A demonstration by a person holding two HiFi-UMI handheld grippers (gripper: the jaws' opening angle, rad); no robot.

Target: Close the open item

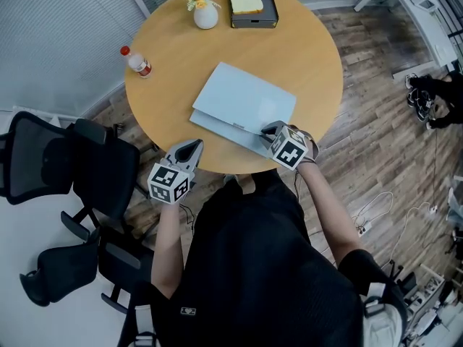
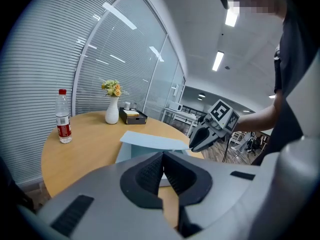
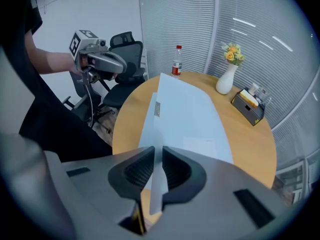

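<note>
A pale blue laptop (image 1: pixel 242 96) lies on the round wooden table (image 1: pixel 166 71), its lid (image 2: pixel 150 140) standing a small angle above the base. My right gripper (image 1: pixel 269 130) is at the lid's front right corner. In the right gripper view the lid's edge (image 3: pixel 187 114) runs between the jaws of the right gripper (image 3: pixel 159 149), which stand slightly apart around it. My left gripper (image 1: pixel 194 144) hovers at the table's near edge, left of the laptop and apart from it. The left gripper (image 2: pixel 163 155) is shut with nothing in it.
A water bottle with a red label (image 1: pixel 136 61) stands at the table's left edge. A white vase of flowers (image 1: pixel 205 13) and a black tray (image 1: pixel 253 9) sit at the far side. Black office chairs (image 1: pixel 65 172) stand left of the person; cables (image 1: pixel 376 212) lie on the floor at right.
</note>
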